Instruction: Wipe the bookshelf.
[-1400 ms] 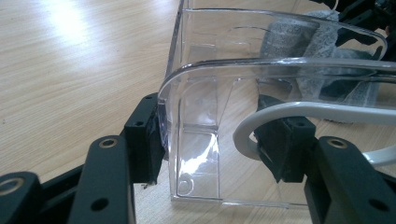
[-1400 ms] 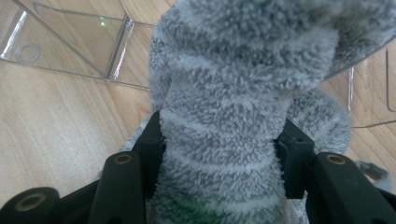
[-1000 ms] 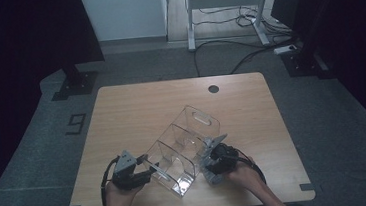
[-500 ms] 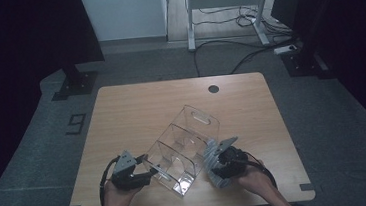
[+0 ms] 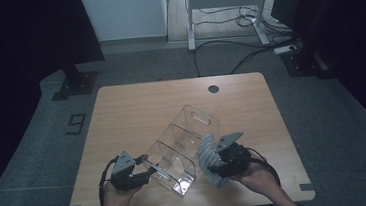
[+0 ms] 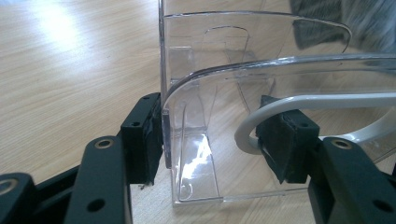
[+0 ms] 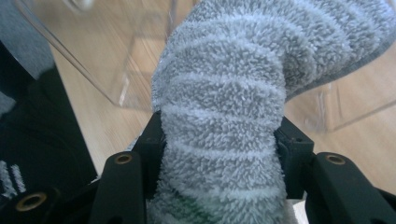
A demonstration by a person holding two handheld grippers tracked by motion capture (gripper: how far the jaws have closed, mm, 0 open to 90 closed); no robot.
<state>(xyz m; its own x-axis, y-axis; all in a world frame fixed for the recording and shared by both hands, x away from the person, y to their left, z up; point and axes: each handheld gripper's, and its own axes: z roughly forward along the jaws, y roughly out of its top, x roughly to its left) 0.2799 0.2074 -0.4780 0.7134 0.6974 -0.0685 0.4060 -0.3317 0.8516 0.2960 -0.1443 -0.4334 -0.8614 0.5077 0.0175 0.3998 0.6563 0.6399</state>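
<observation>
Between the right gripper's (image 7: 219, 154) black jaws, low in the right gripper view, a grey striped fluffy sock (image 7: 224, 107) was pinched tight, its pile bulging over both pads and hiding their faces; its toe end ran out of the frame at upper right. In the high view that sock (image 5: 209, 160) hung at lower centre-right, beside the clear plastic organizer (image 5: 182, 143), with its lower end partly behind the gripper (image 5: 215, 166).

Low in the left gripper view, the left gripper (image 6: 210, 140) straddled the organizer's near corner (image 6: 196, 140). Its jaws had just been closing; the left pad lay against the clear wall, while the right pad sat at a white curved rim seen through the plastic, contact there hard to judge. Reflections blurred the inner dividers. The wooden table (image 5: 136, 112) lay beneath.
</observation>
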